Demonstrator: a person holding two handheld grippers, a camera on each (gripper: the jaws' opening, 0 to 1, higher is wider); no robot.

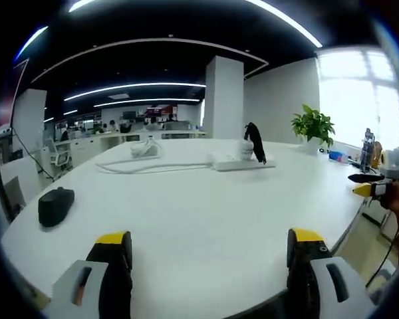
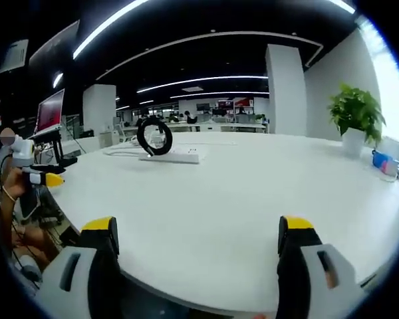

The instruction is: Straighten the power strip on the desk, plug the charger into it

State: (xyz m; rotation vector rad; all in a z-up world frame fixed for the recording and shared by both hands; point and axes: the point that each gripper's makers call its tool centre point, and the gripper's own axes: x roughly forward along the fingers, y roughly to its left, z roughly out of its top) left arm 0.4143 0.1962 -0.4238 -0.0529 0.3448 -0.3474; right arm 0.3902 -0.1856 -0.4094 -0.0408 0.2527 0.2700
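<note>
left gripper view: left gripper (image 1: 209, 256) sits low at the near edge of a big white desk (image 1: 199, 212), jaws wide apart w/ nothing between them. power strip (image 1: 243, 163) lies far across the desk, its white cable (image 1: 153, 167) trailing off to the left toward a white lump, maybe the charger (image 1: 145, 150), can't tell for sure. a black coiled thing (image 1: 255, 141) stands on the strip's right part, next to a small white object. black mouse-like item (image 1: 56, 204) rests near the desk's left edge, well apart from the strip. potted plant (image 1: 312, 126) at the far right by the window. the other gripper's yellow tip (image 1: 367, 189) pokes in at the right edge beside a hand. bare desk between jaws and strip, nothing in the way. right gripper view: right gripper (image 2: 196, 256) also low at the desk (image 2: 239, 199) edge, jaws spread apart, empty. power strip (image 2: 171, 156) is far off, left of centre, w/ a black ring-shaped cable loop (image 2: 154, 136) standing on it. plant (image 2: 354, 116) far right, small blue thing (image 2: 380, 160) near it. left gripper's yellow tip (image 2: 45, 178) & a hand at the left edge, off the desk. a monitor (image 2: 51, 109) behind it.
</note>
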